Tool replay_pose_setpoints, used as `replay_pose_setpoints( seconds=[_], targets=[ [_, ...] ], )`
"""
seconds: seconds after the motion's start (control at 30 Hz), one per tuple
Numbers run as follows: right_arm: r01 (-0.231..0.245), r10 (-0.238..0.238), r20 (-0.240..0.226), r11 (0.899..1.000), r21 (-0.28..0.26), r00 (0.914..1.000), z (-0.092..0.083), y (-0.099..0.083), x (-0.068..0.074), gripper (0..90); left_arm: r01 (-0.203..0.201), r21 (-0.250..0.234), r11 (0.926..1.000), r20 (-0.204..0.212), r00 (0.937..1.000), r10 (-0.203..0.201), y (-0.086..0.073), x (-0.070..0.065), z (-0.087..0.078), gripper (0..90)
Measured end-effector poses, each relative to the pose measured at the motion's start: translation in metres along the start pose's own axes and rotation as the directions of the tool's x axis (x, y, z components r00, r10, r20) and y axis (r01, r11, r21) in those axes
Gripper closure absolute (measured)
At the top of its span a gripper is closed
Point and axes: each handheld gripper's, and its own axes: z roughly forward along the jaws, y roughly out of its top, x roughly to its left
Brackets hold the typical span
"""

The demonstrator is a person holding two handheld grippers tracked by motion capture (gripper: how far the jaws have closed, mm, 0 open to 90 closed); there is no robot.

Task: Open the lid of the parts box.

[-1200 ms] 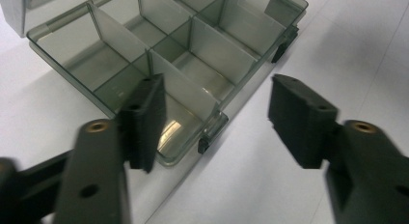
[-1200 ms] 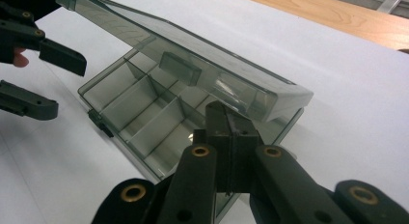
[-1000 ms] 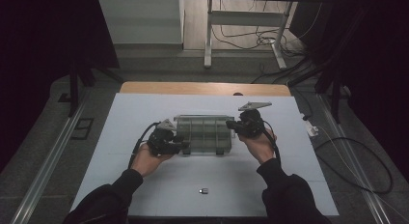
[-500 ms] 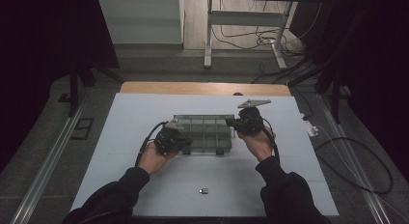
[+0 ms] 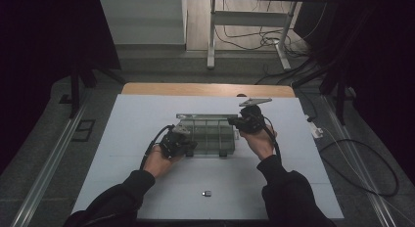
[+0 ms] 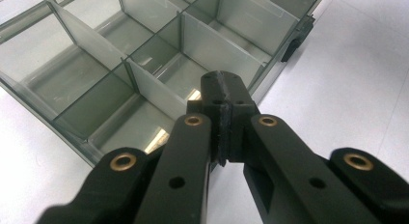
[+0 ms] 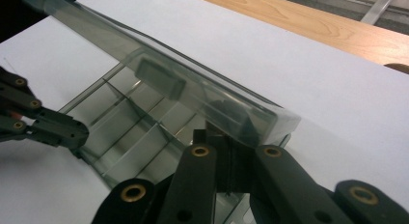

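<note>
The clear box (image 5: pixel 208 134) lies long-axis across the tabletop (image 5: pixel 122 188) between both closed, empty tools: left hand-held gripper (image 5: pixel 188 147) at its near-left corner, right hand-held gripper (image 5: pixel 234 121) under its raised lid (image 7: pixel 159 84).

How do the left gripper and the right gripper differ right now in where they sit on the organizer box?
The left gripper sits at the near left corner of the box's tray, shut on its front wall; the right gripper sits at the far right, shut on the raised clear lid. The right gripper carries a grey plate on top; the left shows none. Both have shut jaws.
</note>
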Motion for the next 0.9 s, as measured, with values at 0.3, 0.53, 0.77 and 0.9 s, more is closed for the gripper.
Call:
replay_pose_setpoints(
  seconds=[0.3,0.53,0.77,0.9],
  targets=[
    [-0.006,0.006,0.007,1.000,-0.015,1.0000,0.001,0.005,-0.004,88.6,-0.007,-0.008,0.9999,-0.003,1.0000,0.007,-0.001,-0.001,0.000,89.5],
    [-0.015,0.016,0.010,1.000,-0.025,0.9998,0.004,0.011,-0.008,88.6,-0.004,-0.007,1.0000,0.005,1.0000,0.004,-0.001,0.000,0.000,89.5],
    [-0.022,0.023,0.017,1.000,-0.022,0.9996,0.008,0.012,-0.014,88.6,0.004,-0.011,0.9999,0.015,0.9999,-0.004,-0.002,0.001,0.000,89.5],
    [-0.025,0.026,0.020,0.999,-0.026,0.9995,0.010,0.015,-0.017,88.6,0.006,-0.012,0.9999,0.016,0.9999,-0.005,-0.002,0.001,0.000,89.5]
  ],
)
